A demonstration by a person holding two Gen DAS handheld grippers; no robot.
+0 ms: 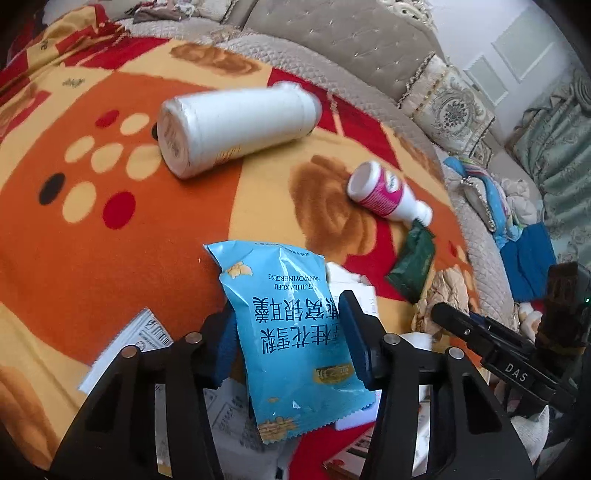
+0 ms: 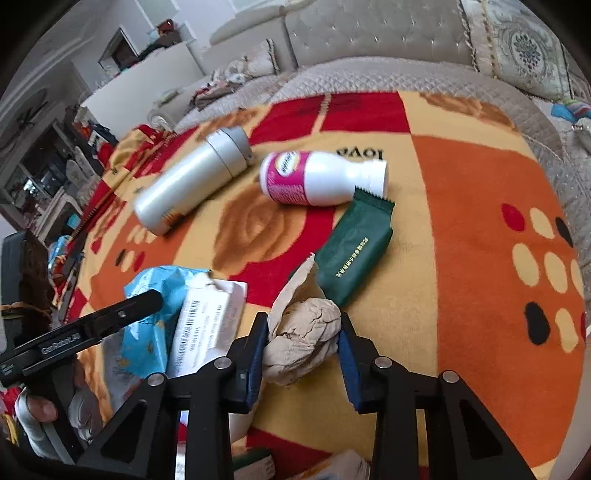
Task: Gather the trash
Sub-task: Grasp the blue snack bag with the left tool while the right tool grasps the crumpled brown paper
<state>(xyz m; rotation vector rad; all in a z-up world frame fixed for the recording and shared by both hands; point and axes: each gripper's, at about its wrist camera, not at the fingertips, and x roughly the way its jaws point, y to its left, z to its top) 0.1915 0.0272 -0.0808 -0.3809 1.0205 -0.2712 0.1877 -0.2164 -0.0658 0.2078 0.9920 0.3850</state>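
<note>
My left gripper (image 1: pixel 286 332) is shut on a light blue snack packet (image 1: pixel 291 332) with Chinese print; the packet also shows in the right wrist view (image 2: pixel 155 317). My right gripper (image 2: pixel 301 343) is shut on a crumpled brown paper wad (image 2: pixel 303 339), which also shows in the left wrist view (image 1: pixel 439 295). On the orange, red and yellow blanket (image 2: pixel 461 206) lie a large white bottle (image 1: pixel 236 125), a small white bottle with a pink label (image 2: pixel 317 179) and a dark green wrapper (image 2: pixel 354 251). The left gripper's arm (image 2: pixel 85 332) shows at left.
A torn white box (image 2: pixel 207 325) lies beside the blue packet. Printed paper and cartons (image 1: pixel 236 417) sit below the left gripper. A grey quilted sofa back (image 2: pixel 369 33) with patterned cushions (image 1: pixel 450 110) borders the blanket. Clothes (image 1: pixel 517 229) are heaped at the right.
</note>
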